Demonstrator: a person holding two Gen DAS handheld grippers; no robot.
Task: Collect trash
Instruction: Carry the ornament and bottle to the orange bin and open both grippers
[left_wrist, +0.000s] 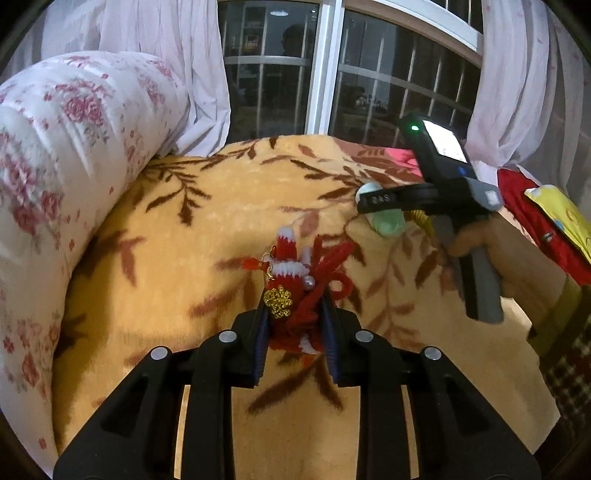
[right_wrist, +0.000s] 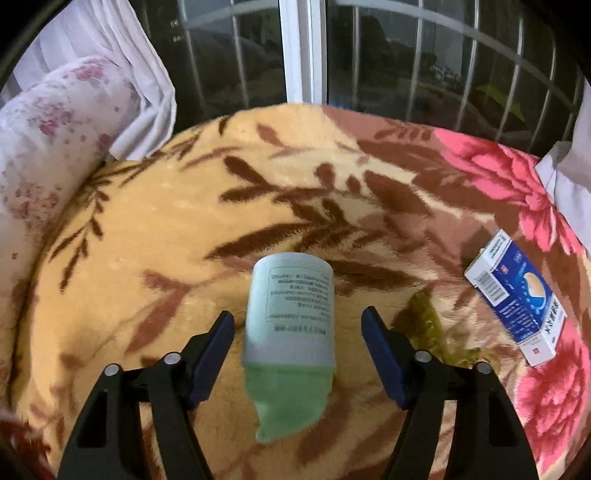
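Observation:
My left gripper (left_wrist: 293, 314) is shut on a red knitted charm (left_wrist: 295, 288) with white trim, a gold tag and red pipe-cleaner loops, held just above the yellow leaf-patterned blanket (left_wrist: 192, 266). My right gripper (right_wrist: 297, 328) is open, its jaws on either side of a pale green bottle (right_wrist: 291, 325) lying on the blanket (right_wrist: 155, 229), not touching it. The right gripper (left_wrist: 373, 203) and the bottle (left_wrist: 388, 223) also show in the left wrist view, at the right. A yellow-green tassel (right_wrist: 428, 325) lies beside the right jaw.
A blue and white carton (right_wrist: 517, 295) lies on the blanket at the right, on its pink flower part. A rolled floral quilt (left_wrist: 55, 166) lines the left side. Curtains (left_wrist: 166, 55) and a barred window (left_wrist: 351, 74) stand behind. Red cloth and a yellow packet (left_wrist: 557, 214) sit far right.

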